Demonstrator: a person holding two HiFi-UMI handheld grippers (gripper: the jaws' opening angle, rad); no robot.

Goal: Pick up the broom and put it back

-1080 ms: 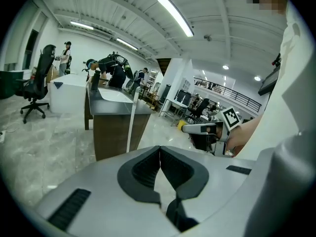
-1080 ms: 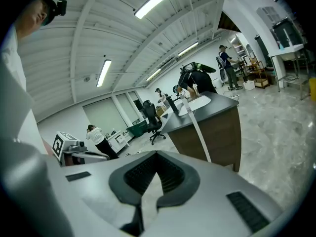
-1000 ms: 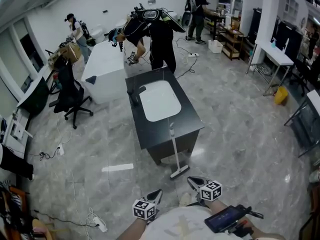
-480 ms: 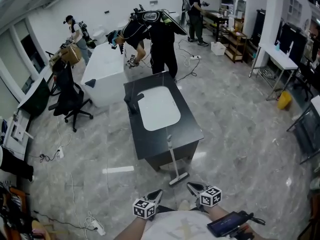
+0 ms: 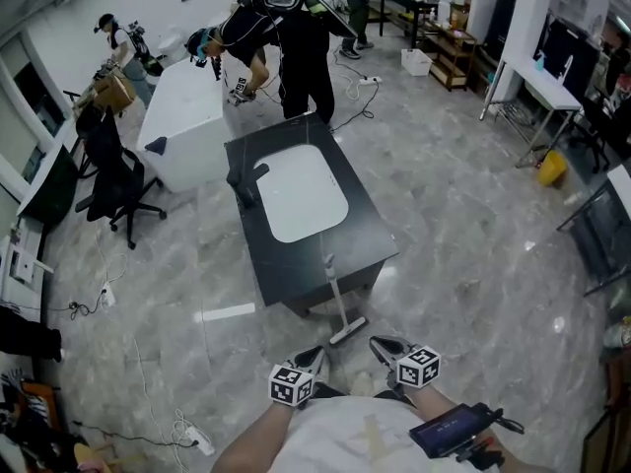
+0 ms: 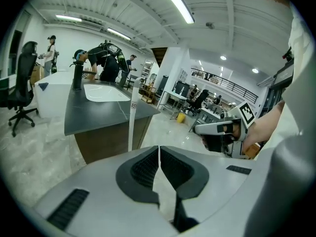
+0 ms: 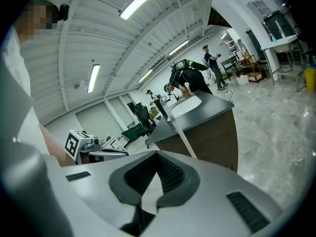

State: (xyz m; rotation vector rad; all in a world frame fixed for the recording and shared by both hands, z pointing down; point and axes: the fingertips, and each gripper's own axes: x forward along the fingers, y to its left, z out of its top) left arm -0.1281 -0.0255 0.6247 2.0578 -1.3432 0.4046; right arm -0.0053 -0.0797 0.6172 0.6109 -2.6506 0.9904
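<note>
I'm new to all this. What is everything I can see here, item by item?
broom: one, white, leaning on the cabinet's near side, head on the floor
cabinet: one, dark, mid-floor
basin: one, white, set in the cabinet top
faucet: one, black, at the basin's left edge
table: one, white, beyond the cabinet
office chair: one, black, left of the table
yellow container: one, on the floor at right
power strip: one, white, floor at lower left
people: three, far end of the room
left gripper: one, grey, shut, empty
right gripper: one, grey, shut, empty
</note>
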